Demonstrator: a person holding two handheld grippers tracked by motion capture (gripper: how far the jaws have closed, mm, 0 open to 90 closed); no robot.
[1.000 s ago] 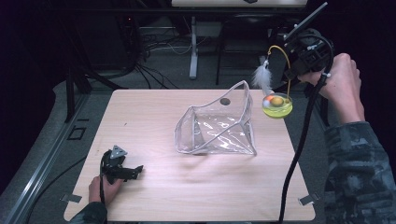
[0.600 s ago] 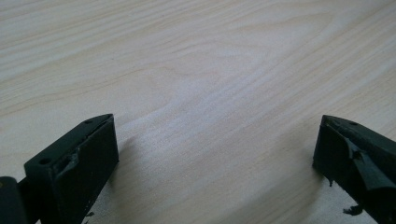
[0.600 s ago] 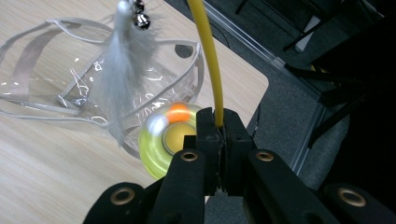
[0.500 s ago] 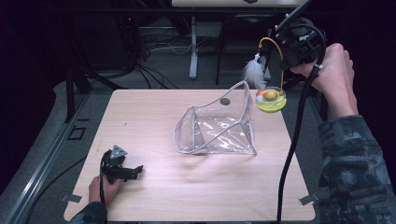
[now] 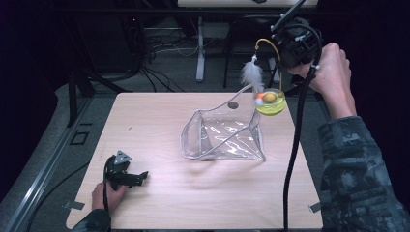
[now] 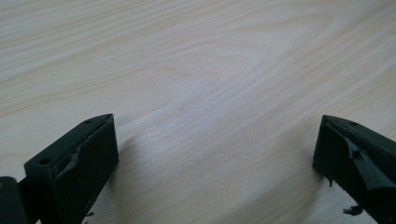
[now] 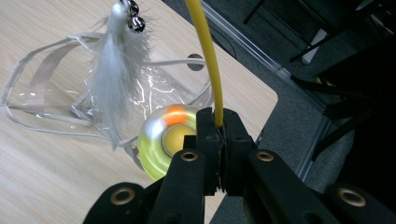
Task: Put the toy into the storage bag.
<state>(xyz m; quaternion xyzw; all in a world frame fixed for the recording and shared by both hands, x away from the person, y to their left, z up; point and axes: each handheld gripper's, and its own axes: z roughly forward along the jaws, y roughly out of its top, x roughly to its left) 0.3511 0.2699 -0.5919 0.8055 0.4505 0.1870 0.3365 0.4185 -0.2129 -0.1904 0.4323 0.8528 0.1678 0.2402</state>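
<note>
While the right gripper (image 7: 218,122), jaws clamped on the yellow wire (image 7: 205,56), carries the feather toy (image 5: 269,100) at the pouch's (image 5: 223,137) two o'clock, lower it into the opening.

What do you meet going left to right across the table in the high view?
left gripper resting on the table → clear plastic pouch → white feather → yellow cat toy → right gripper, shut on the toy's yellow wire.
</note>
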